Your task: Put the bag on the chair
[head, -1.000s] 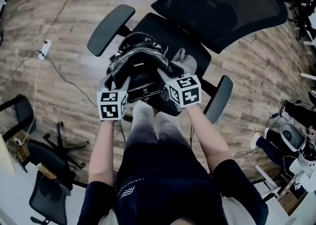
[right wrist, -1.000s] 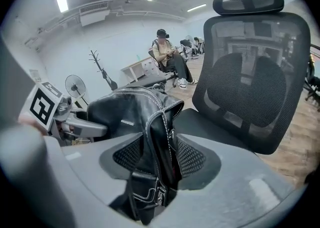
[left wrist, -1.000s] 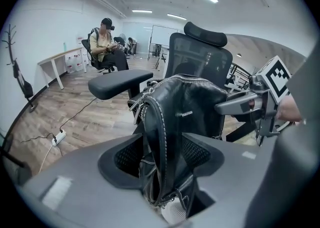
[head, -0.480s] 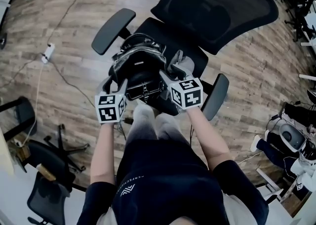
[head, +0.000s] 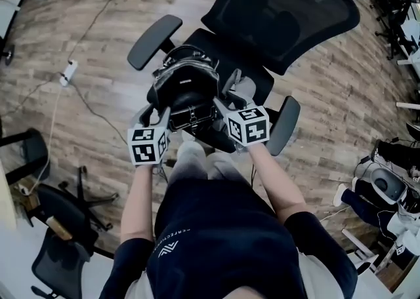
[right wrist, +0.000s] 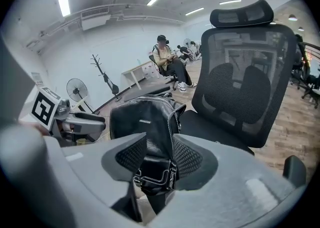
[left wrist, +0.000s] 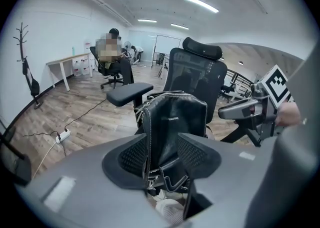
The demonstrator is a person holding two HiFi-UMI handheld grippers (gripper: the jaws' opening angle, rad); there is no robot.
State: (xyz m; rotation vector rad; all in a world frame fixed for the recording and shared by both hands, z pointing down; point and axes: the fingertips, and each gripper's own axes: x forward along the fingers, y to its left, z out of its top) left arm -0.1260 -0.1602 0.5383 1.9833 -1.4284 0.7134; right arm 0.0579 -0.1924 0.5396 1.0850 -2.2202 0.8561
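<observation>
Left gripper view and right gripper view agree: the left gripper [left wrist: 164, 153] and right gripper [right wrist: 159, 154] have just been narrowing their jaws, which now stand partly apart, pads bare, pinching nothing. Just beyond them the black bag [head: 184, 88] stands upright on the chair [head: 226, 52] seat's front, so placing looks done; only backing away remains. Its small logo is unreadable.

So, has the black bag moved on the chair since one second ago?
No: the black leather bag stands at the same place on the chair seat, beside its armrest.
</observation>
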